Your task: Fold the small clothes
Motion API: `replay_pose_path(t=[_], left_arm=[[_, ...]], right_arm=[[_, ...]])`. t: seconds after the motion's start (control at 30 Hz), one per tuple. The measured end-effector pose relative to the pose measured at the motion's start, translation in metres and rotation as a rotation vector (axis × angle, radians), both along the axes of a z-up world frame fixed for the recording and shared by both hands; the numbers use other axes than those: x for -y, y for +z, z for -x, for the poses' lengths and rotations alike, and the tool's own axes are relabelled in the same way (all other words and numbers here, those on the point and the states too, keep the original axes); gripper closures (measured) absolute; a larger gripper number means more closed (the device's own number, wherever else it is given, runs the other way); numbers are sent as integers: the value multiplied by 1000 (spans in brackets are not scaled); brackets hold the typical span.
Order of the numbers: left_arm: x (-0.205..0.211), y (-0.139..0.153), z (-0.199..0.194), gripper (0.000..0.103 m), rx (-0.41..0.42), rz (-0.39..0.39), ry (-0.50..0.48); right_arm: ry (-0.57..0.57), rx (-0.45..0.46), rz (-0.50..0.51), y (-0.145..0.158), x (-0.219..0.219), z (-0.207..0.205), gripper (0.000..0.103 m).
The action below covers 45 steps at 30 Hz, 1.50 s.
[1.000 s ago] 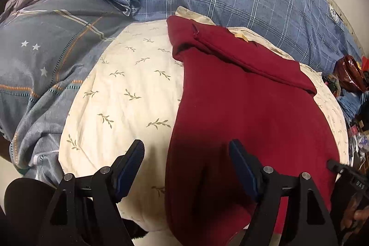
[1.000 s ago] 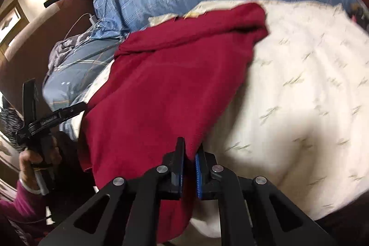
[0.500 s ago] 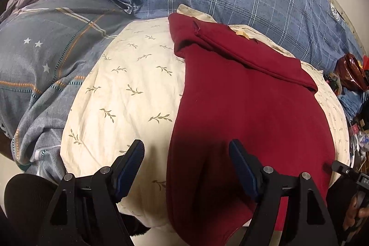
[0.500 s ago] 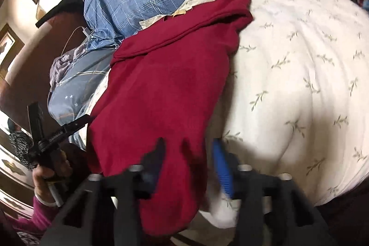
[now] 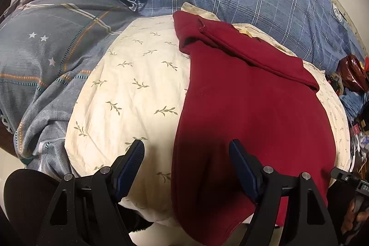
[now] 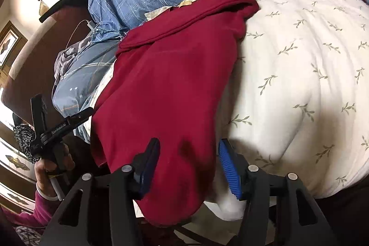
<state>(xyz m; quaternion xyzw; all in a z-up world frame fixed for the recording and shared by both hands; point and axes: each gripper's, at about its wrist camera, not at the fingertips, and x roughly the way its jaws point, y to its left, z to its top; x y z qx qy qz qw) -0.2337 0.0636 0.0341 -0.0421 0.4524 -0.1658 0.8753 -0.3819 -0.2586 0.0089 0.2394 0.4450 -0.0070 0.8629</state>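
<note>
My right claw (image 6: pixel 188 165), pinched shut earlier, is opening astride the red garment's (image 6: pixel 170 84) lower-frame end, its length running toward upper right.

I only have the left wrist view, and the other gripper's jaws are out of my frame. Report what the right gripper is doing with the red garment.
Observer: The right gripper has its jaws opening. The red garment lies between them, and the pads are not pressing it.
Operator: Give me the cloth's near end on that side.
Observer: It droops over the front edge of the cream pillow.
Operator: Now the left hand.
Observer: The left hand, with a pink sleeve at the wrist, grips its handle to the left of the garment, apart from it.
</note>
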Motion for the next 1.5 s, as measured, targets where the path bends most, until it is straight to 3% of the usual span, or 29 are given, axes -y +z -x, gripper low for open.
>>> replay_pose_path(t=[0.4,0.6,0.73,0.87,1.07,1.13,1.2,1.27,1.4,1.5], left_arm=[[-6,3,10,28,-19,7,-12],[-30,-1,27,28,-116,95,-42],[-39,-11,38,28,-177,97,-54],[-33,-23,37,28,-240,149,-83],[-18,-42,21,30,-260,177,-85],[-15,-51,16,39,-270,186,-86],[-13,-54,14,71,-263,144,-87],[-17,-52,13,96,-250,134,-110],[-37,-26,16,98,-203,197,-148],[-68,-1,16,99,-137,252,-120]], right_arm=[[12,-4,1,0,-3,1,47],[-1,3,-15,0,-1,5,46],[0,-2,-35,-4,0,6,46],[0,-8,-38,-5,2,7,46],[-14,-6,-32,-2,5,13,44],[-22,-7,-34,-2,8,15,44],[-32,-7,-42,-2,10,17,44],[-37,-11,-48,-2,12,19,44],[-22,-31,-52,-1,11,23,44],[-3,-32,-76,0,10,29,44]])
